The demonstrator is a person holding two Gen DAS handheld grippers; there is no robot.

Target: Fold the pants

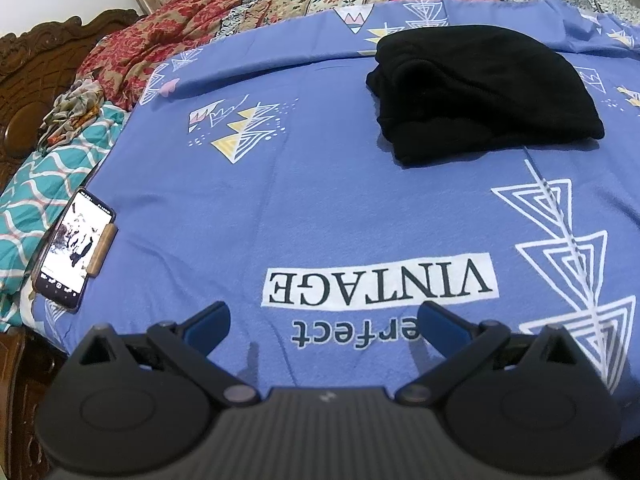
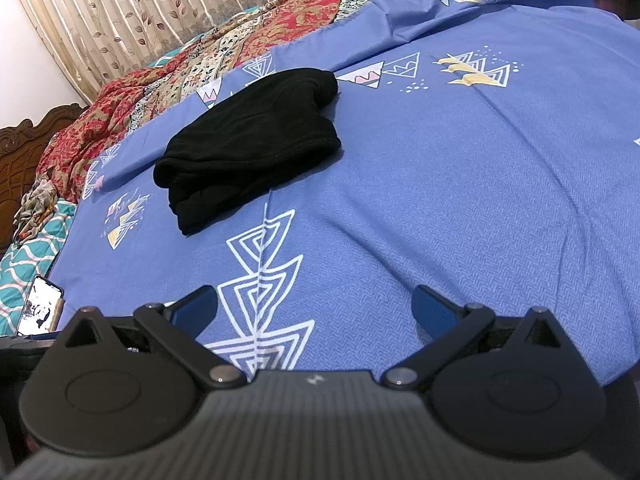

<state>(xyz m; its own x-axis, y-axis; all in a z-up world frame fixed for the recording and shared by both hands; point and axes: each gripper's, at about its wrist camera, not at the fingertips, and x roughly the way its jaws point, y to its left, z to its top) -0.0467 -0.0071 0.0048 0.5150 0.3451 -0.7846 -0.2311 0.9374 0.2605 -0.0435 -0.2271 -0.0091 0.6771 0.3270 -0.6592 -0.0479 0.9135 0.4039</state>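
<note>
The black pants (image 1: pixel 480 92) lie folded in a compact stack on the blue patterned bedsheet (image 1: pixel 320 184), far ahead and to the right in the left wrist view. They also show in the right wrist view (image 2: pixel 248 144), ahead and to the left. My left gripper (image 1: pixel 323 320) is open and empty, held over the sheet's near part by the "VINTAGE" print. My right gripper (image 2: pixel 314 304) is open and empty, over the white triangle print, well short of the pants.
A phone (image 1: pixel 74 246) with a lit screen lies at the sheet's left edge; it also shows in the right wrist view (image 2: pixel 40 306). Red floral bedding (image 1: pixel 168 36) and a teal quilt (image 1: pixel 44 184) lie at the left. A carved wooden headboard (image 1: pixel 36 64) and curtains (image 2: pixel 140 12) stand behind.
</note>
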